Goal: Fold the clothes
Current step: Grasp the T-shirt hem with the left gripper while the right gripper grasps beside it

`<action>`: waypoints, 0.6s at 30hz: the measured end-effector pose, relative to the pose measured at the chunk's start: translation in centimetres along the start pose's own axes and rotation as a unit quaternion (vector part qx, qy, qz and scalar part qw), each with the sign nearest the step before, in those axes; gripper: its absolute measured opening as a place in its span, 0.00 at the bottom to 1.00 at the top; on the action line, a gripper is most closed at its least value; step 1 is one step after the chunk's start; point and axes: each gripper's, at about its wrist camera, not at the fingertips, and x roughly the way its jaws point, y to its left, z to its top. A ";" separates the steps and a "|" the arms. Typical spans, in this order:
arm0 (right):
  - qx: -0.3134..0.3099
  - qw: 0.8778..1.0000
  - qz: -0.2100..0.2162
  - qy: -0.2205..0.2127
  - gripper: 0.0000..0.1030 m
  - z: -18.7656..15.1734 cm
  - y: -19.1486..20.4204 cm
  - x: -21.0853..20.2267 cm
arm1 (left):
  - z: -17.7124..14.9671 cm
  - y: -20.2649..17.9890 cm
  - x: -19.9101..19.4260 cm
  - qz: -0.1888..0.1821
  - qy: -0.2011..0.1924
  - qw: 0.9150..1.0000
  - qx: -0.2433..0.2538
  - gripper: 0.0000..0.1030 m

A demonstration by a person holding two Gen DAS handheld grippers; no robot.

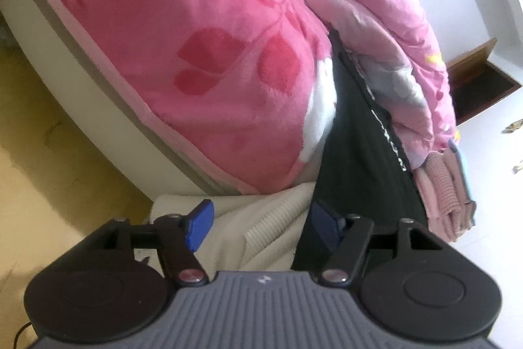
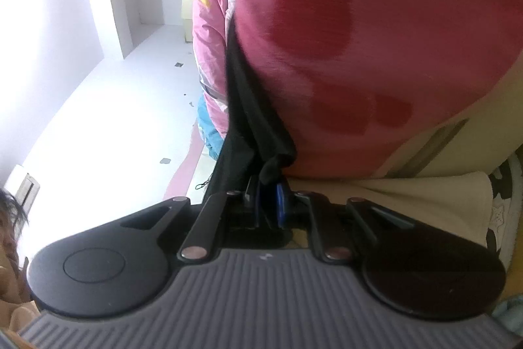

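Right gripper [image 2: 271, 201] is clamped on a corner of the black garment [image 2: 242, 107], which runs away ahead of it. Left gripper [image 1: 261, 226] is spread apart over a cream ribbed garment [image 1: 261, 228], nothing pinched. No containers visible.

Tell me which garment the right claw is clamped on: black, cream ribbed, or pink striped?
The black smooth-fabric garment; its edge is pinched in the right claw, unlike the others.

We see bed [image 1: 98, 107], pale side wall, covered by pink flowered blanket [image 1: 196, 22]. On it lie black garment [image 1: 353, 133], cream ribbed garment [image 1: 268, 218], crumpled pink quilt [image 1: 376, 5], folded pink striped clothes [image 1: 447, 198].
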 end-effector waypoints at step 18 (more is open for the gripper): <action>-0.026 0.999 -0.022 -0.009 0.07 2.2 2.7 0.3 | -1.8 -1.5 1.3 -0.077 0.010 0.996 0.041 0.02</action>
